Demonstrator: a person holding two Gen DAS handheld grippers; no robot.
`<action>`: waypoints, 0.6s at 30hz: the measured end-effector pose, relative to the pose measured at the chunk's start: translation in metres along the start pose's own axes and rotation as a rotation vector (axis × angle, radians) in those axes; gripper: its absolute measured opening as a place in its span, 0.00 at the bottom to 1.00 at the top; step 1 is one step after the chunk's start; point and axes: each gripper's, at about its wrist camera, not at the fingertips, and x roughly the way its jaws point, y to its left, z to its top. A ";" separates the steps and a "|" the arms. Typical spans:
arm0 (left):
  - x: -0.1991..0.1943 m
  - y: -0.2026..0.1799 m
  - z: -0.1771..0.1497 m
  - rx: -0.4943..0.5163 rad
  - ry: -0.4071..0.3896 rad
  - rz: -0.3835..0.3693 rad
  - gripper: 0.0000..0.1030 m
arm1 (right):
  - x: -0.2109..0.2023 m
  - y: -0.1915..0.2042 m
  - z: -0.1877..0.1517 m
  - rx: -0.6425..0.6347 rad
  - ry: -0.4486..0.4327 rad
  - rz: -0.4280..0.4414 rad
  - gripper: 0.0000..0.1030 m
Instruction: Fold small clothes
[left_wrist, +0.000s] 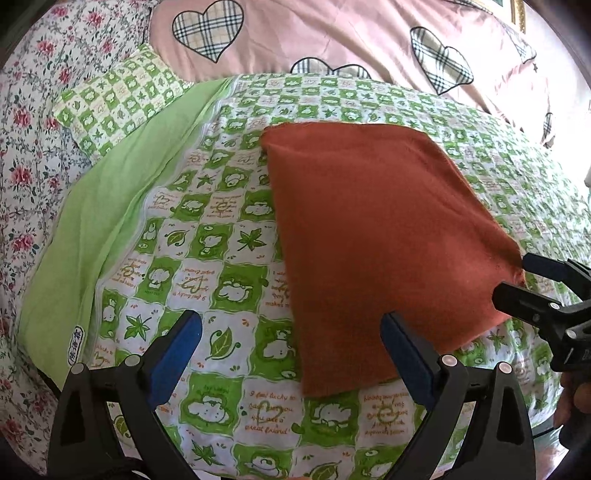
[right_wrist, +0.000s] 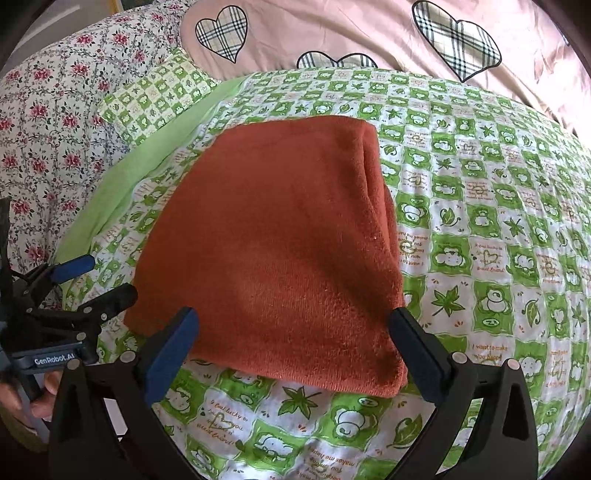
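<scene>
Nearest, the left gripper (left_wrist: 291, 356) and right gripper (right_wrist: 293, 352) both hang spread wide, holding nothing, over the near end of the folded rust-orange cloth (right_wrist: 273, 251), whose long axis runs away across the green-checked bed cover (right_wrist: 480, 229).
</scene>
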 end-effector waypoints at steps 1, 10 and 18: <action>0.000 0.000 0.000 -0.001 0.002 0.002 0.95 | 0.001 0.000 0.000 -0.002 0.004 0.005 0.99; 0.006 -0.004 0.004 0.015 0.015 0.006 0.95 | 0.002 0.002 0.005 -0.018 0.020 0.013 0.99; 0.007 -0.005 0.010 0.025 0.010 0.002 0.95 | 0.006 0.005 0.010 -0.031 0.035 0.015 0.99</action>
